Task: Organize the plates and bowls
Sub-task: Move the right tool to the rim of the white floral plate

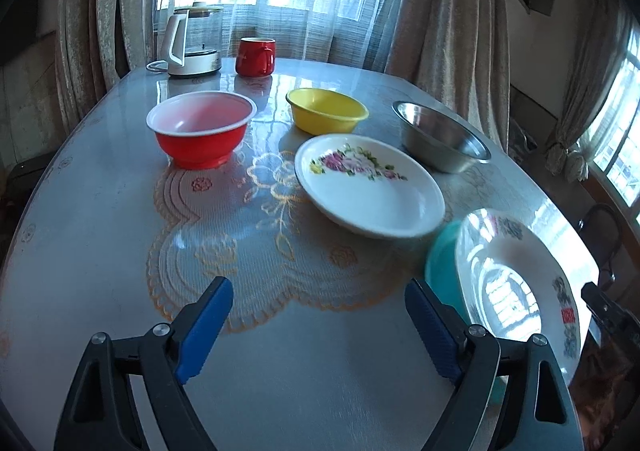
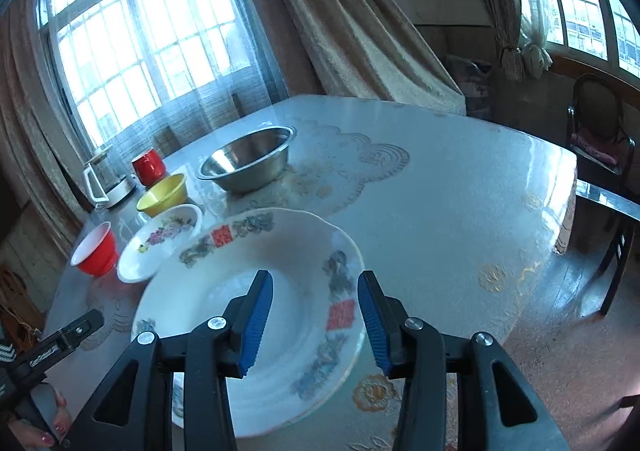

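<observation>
**Both grippers free above a table of plates and bowls**

Lower centre of the left wrist view, the left gripper [image 1: 318, 325] hangs over the table [image 1: 100, 251] with its blue pads spread wide and only bare tablecloth between them. In the right wrist view the right gripper [image 2: 316, 325] sits low in the frame, jaws partly apart, above the patterned plate [image 2: 280, 251]; the pads do not press on the plate and grip nothing. At the lower right of the left view that patterned plate [image 1: 516, 275] lies on a teal plate [image 1: 440, 267] whose edge shows at its left side. Just beyond, centre right, is the floral plate [image 1: 370, 187], near the stack but apart from it. Further up stand the red bowl [image 1: 200, 131] at left, the yellow bowl [image 1: 326, 109] in the middle and the steel bowl [image 1: 440, 139] at right, each apart. At the far edge, upper left, are a red mug [image 1: 256, 56] and a kettle [image 1: 194, 41] before the curtained window
</observation>
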### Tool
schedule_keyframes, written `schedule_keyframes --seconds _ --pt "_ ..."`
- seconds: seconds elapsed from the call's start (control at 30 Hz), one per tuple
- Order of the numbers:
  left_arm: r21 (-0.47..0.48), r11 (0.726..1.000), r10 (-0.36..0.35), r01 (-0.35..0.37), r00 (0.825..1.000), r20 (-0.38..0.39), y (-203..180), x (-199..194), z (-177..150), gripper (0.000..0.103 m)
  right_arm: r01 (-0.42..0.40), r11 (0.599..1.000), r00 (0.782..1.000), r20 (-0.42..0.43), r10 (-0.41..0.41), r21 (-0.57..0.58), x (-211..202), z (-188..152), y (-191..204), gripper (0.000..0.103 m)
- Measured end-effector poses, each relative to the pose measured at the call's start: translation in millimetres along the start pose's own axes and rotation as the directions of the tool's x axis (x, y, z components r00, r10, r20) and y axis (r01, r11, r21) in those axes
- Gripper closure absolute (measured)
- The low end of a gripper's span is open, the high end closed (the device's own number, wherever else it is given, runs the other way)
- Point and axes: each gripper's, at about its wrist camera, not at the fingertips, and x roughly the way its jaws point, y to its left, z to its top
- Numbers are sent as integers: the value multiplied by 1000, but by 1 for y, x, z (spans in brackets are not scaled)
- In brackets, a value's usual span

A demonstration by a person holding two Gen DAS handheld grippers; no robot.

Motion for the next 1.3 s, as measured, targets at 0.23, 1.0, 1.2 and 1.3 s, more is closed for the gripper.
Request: schedule_keyframes --seconds 0.23,1.0,1.2,1.3 --pt "-47 999 -2 4 999 45 10 23 32 15 -49 998 999 -25 48 -48 8 13 24 58" --pt "-95 989 -119 115 992 -42 34 70 53 15 -201 968 942 -301 149 -151 119 74 126 58" --pt "-89 990 -117 111 991 -69 35 77 52 15 -195 962 929 -351 118 -193 153 79 142 58" --pt "-86 990 -117 111 991 -66 35 78 52 16 -190 964 921 -373 110 -185 167 80 142 58"
